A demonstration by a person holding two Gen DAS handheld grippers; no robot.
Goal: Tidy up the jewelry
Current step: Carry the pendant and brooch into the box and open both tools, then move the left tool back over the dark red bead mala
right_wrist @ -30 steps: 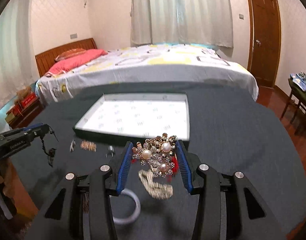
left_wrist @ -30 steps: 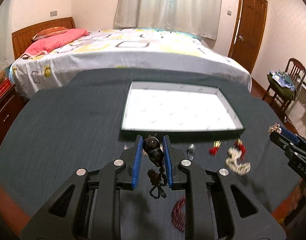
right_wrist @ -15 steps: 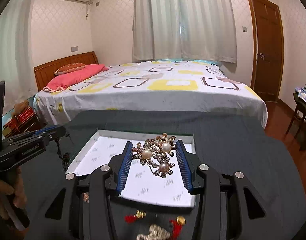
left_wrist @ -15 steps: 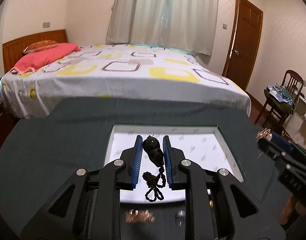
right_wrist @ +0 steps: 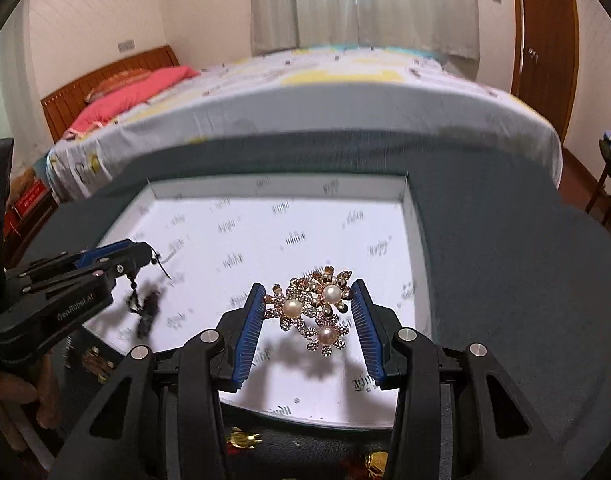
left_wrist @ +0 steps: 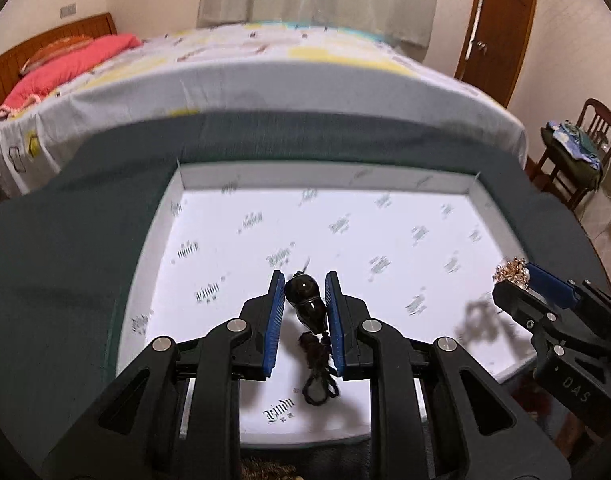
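Observation:
My left gripper is shut on a black bead pendant whose dark tassel hangs below, over the near part of the white shallow box. My right gripper is shut on a gold pearl flower brooch held above the same box, near its front right. The right gripper also shows at the right edge of the left wrist view. The left gripper shows at the left of the right wrist view.
The box lies on a dark green tablecloth. Loose gold and red jewelry lies on the cloth in front of the box. A bed stands behind the table, a chair to the right.
Both grippers have moved forward and down from the table's front, and now hang low over the white box, each still holding its piece.

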